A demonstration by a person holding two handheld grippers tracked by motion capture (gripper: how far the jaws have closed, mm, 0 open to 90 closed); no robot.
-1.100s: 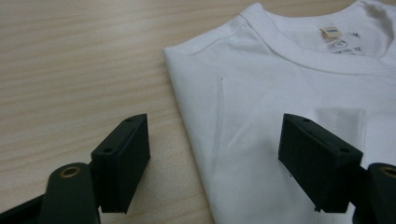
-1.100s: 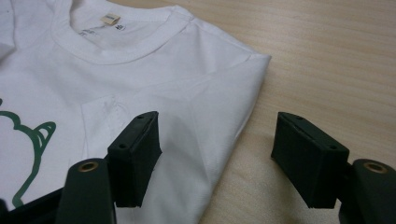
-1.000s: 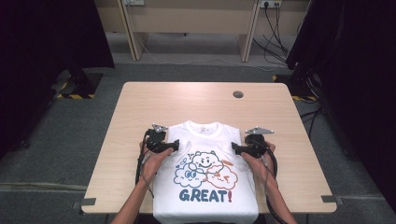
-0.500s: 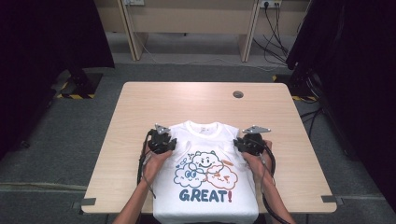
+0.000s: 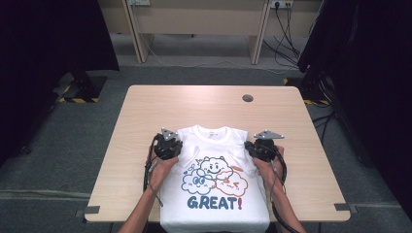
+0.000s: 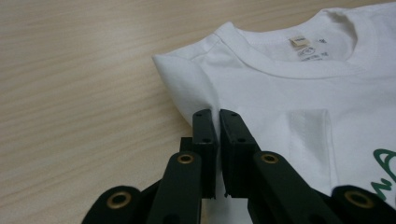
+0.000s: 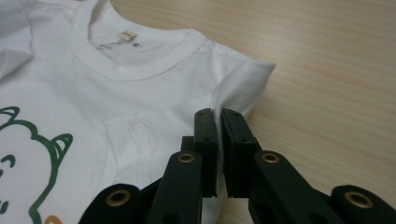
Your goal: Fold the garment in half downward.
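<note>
From the high view, the white T-shirt (image 5: 214, 179) lay flat on the table (image 5: 145, 111), folded narrow, collar away from the person and hem hanging over the near edge. The left gripper (image 5: 167, 145) sat at one shoulder edge of the shirt and the right gripper (image 5: 262, 148) at the other. A second before, both grippers had stood at the same two spots with their jaws apart; since then the hands had not shifted, and both pairs of jaws had just been closing, with cloth between them.

In the left gripper view, the left gripper (image 6: 217, 116) had its jaws pressed nearly together, a thin fold of the shirt's (image 6: 289, 98) side edge pinched between the fingertips (image 6: 204, 126). The collar lay ahead and to the right of the tips, bare wood to their left.

In the right gripper view, the right gripper (image 7: 218, 114) was likewise clamped on a raised ridge of the shirt (image 7: 140, 93) just below the shoulder corner, collar ahead and to the left of the fingertips (image 7: 233, 128).

With both grips seemingly secured, the shirt looked ready to be lifted or folded over, probably by both hands together.
</note>
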